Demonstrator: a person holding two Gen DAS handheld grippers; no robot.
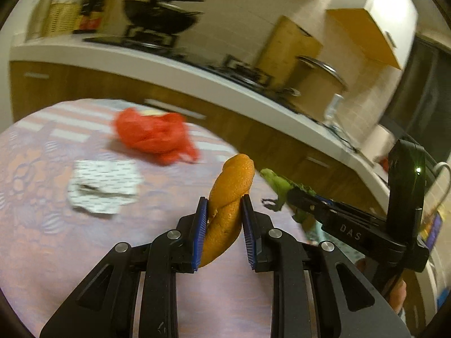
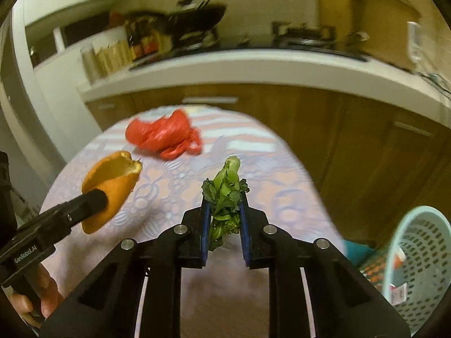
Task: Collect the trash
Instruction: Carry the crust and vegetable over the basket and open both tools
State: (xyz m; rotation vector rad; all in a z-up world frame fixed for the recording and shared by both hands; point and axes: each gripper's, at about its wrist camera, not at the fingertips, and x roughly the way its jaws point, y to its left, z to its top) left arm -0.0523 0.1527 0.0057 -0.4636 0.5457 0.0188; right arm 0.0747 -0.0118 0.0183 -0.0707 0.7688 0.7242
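Kitchen surface (image 2: 157,197) below: my left gripper (image 1: 224,219) clamps the stiff, light orange peel (image 1: 229,197) mid-length; my right gripper (image 2: 224,219) pinches limp greens (image 2: 225,194) between its jaws, basket (image 2: 420,267) to their right.

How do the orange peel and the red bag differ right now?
The orange peel is clamped in the left gripper and lifted off the table; the red bag lies loose on the tablecloth, untouched. The peel is a stiff, curled, pitted rind; the bag is thin, crumpled plastic. The peel stands near upright between the pads, while the bag sprawls flat and looks wider. Both look like trash to collect.
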